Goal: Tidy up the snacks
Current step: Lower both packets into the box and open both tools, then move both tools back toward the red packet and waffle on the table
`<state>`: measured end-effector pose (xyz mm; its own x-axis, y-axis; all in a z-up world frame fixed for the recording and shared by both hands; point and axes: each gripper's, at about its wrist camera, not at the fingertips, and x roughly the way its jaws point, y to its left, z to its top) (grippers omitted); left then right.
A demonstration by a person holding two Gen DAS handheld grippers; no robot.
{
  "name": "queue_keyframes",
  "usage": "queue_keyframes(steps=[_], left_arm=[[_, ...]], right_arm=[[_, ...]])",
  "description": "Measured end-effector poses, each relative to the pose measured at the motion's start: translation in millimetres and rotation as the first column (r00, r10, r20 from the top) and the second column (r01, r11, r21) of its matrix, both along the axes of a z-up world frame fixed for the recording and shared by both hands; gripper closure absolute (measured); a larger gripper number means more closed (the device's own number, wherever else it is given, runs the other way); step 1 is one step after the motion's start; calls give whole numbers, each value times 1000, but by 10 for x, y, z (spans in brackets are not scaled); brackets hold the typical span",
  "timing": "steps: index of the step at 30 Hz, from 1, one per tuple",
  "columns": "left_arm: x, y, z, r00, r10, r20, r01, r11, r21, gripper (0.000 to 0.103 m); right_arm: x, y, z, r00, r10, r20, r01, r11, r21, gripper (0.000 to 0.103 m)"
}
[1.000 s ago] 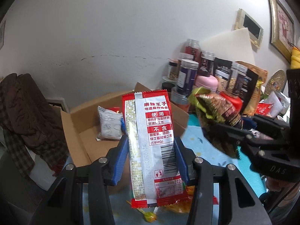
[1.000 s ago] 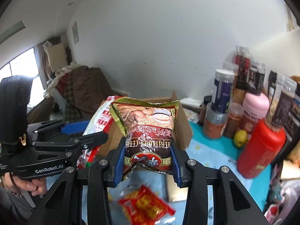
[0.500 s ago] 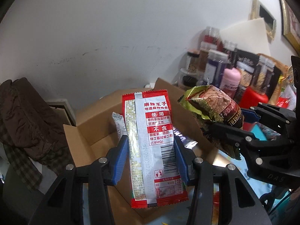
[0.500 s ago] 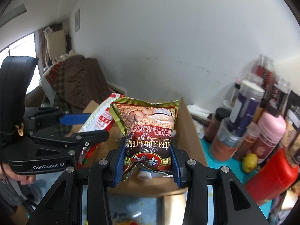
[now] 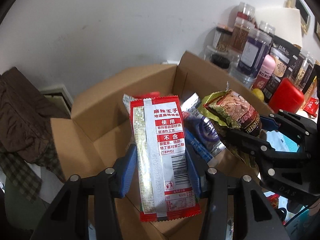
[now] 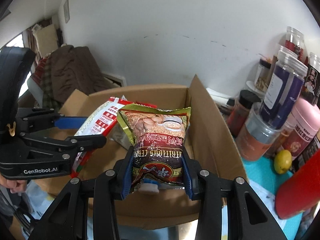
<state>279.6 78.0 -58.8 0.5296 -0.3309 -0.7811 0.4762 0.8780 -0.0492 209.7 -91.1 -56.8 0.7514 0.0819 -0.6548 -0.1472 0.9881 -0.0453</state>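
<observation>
Only the left view shows packets, perhaps biscuits, inside the cardboard box (image 5: pixel 128 98); left hand-held gripper (image 5: pixel 162 170) clamps the red packet (image 5: pixel 162 140); right hand-held gripper (image 6: pixel 157 172) clamps the cereal bag (image 6: pixel 160 138).

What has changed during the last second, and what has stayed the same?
Both grippers moved forward and down from above the table to above the open cardboard box, which now fills both views. Nothing was released: the left gripper still clamps the red-and-white packet, and the right gripper still clamps the brown cereal bag.
</observation>
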Motion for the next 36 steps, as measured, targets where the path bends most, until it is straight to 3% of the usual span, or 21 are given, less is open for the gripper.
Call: queue_keyframes(steps=[8, 14, 20, 24, 29, 36], left_arm=[[101, -23, -172, 996, -11, -93, 13, 1000, 21, 55], [108, -64, -271, 993, -10, -114, 16, 999, 51, 55], [101, -132, -296, 993, -7, -120, 18, 996, 87, 53], [48, -173, -263, 996, -10, -85, 19, 995, 100, 50], [-28, -188, -129, 1000, -7, -24, 10, 995, 100, 36], [-165, -222, 92, 1000, -15, 26, 13, 996, 87, 35]], right_arm=[[96, 72, -184, 999, -15, -38, 12, 998, -60, 62], [128, 101, -336, 996, -30, -84, 21, 994, -106, 61], [103, 120, -360, 996, -51, -78, 38, 987, -158, 32], [54, 78, -326, 995, -67, -74, 54, 985, -163, 32], [-40, -7, -217, 995, -89, -54, 81, 986, -147, 32], [-246, -88, -16, 994, -111, -2, 110, 986, -122, 32]])
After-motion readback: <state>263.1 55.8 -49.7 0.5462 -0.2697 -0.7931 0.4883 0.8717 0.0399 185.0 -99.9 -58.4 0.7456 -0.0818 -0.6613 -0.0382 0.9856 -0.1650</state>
